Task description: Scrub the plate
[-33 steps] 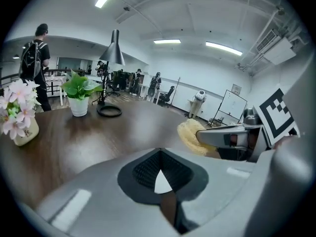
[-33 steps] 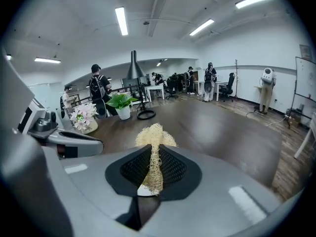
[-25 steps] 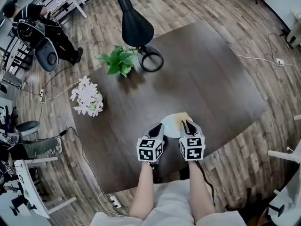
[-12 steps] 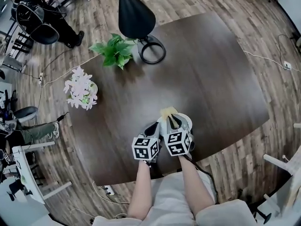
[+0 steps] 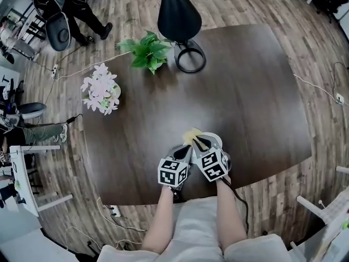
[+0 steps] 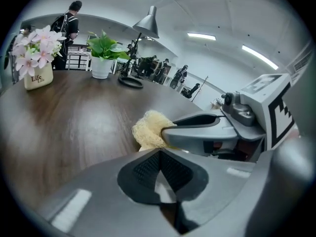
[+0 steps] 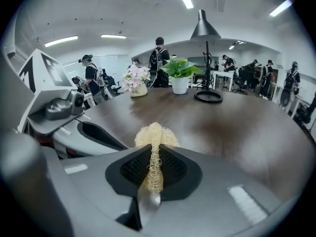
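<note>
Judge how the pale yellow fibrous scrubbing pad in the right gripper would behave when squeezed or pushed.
Probably soft and floppy: the pale yellow fibrous scrubbing pad pinches thin inside the right gripper and puffs out beyond it. Likely light, given its open weave. Its rough fibres should grip, not slip.

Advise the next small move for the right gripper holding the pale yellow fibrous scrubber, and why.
Probably sweep the right gripper sideways, pressing the pale yellow fibrous scrubber across the round white plate. Its jaws are shut on the scrubber, which sits at the plate's far edge, while the left gripper appears to pinch the rim.
</note>
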Action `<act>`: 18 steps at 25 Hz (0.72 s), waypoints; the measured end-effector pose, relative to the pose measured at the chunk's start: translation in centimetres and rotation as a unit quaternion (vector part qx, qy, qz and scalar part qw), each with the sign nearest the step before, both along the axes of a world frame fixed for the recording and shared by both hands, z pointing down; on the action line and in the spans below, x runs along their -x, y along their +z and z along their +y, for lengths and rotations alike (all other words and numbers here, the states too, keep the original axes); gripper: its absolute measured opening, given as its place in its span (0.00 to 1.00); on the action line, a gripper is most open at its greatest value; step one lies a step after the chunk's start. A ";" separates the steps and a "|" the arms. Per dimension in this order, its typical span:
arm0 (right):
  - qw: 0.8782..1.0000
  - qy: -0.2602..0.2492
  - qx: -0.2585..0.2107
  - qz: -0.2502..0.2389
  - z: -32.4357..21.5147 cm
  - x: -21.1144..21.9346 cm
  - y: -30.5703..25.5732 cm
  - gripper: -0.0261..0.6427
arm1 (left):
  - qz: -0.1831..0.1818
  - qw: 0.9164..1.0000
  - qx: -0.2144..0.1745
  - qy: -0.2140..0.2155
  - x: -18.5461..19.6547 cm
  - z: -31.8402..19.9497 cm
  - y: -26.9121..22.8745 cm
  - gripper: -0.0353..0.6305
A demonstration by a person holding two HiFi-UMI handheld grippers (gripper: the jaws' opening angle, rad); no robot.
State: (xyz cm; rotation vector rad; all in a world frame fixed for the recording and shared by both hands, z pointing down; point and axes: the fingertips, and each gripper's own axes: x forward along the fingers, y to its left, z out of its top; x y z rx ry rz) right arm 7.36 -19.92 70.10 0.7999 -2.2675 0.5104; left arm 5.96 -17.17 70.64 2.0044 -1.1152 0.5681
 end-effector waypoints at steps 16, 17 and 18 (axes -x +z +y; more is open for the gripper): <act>0.995 0.073 -0.033 0.055 0.0 -3.2 0.5 0.14 | -0.014 0.999 -0.013 -0.029 -0.4 0.4 0.6 0.06; 0.995 0.076 -0.033 0.057 -0.1 -3.4 0.6 0.14 | -0.014 0.999 -0.013 -0.031 -0.3 0.4 0.6 0.06; 0.995 0.079 -0.033 0.058 -0.1 -3.6 0.6 0.14 | -0.014 0.999 -0.013 -0.033 -0.3 0.4 0.6 0.06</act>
